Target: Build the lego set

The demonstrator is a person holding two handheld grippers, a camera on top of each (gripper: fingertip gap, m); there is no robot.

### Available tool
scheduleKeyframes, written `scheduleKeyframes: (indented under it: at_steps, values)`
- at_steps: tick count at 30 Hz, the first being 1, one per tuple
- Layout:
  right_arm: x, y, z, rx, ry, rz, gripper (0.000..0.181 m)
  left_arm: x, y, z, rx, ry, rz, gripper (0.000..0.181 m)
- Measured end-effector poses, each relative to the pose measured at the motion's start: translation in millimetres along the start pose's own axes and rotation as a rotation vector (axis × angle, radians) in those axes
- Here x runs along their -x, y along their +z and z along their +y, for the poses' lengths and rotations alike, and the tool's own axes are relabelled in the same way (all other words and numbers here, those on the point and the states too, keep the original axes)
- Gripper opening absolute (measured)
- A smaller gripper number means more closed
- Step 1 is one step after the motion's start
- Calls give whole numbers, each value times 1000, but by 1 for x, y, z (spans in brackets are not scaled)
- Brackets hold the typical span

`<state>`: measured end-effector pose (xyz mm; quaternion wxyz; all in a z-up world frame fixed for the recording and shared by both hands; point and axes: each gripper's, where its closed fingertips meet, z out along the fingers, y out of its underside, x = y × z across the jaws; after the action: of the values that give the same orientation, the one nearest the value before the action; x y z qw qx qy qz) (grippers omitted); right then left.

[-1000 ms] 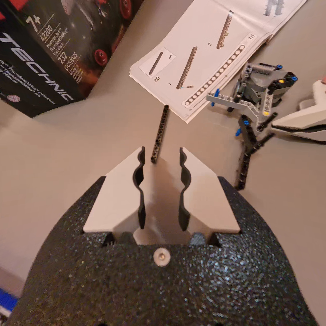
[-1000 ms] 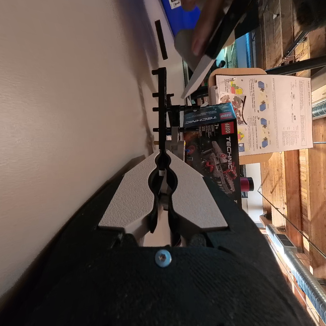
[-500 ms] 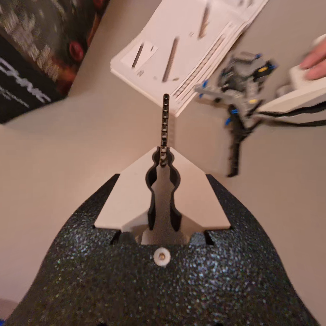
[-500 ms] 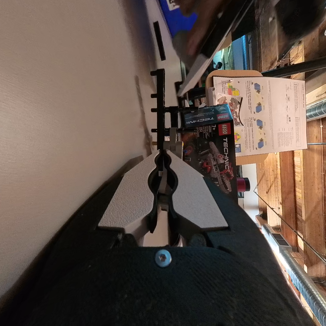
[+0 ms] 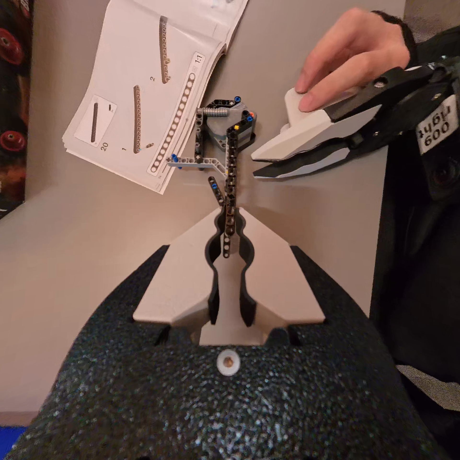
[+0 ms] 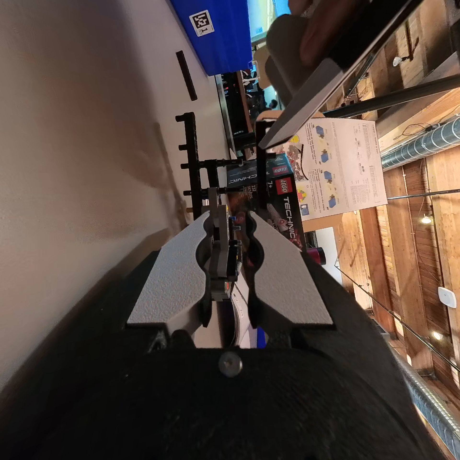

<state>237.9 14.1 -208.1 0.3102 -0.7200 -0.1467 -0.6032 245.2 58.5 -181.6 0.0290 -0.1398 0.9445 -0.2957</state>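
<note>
My left gripper (image 5: 230, 211) is shut on a long black beam (image 5: 227, 239) and holds it lengthwise over the grey-and-black lego assembly (image 5: 219, 127) on the table. My right gripper (image 6: 230, 215) is open, its jaws standing on either side of the assembly's grey part (image 6: 220, 254). The assembly's black beam with side pins (image 6: 194, 169) points away along the table. In the left wrist view the right gripper (image 5: 254, 165) sits just right of the assembly under a hand (image 5: 348, 57). In the right wrist view the left gripper (image 6: 261, 145) holds the beam (image 6: 261, 179) above.
The open instruction booklet (image 5: 149, 87) lies behind the assembly on the left. The set's box (image 5: 10, 99) stands at the far left and shows in the right wrist view (image 6: 286, 199). A loose black piece (image 6: 186, 74) and a blue bin (image 6: 224, 32) are farther along the table.
My left gripper closed on the black beam, lifted it and carried it right over the assembly. My right gripper opened off the assembly's grey part.
</note>
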Motion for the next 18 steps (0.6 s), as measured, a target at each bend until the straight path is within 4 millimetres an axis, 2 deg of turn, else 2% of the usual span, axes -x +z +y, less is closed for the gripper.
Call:
scheduleKeyframes:
  at_steps: [18]
  values:
    - [5, 2, 3, 26, 4, -28, 24, 1, 21, -6, 61, -54, 64, 5]
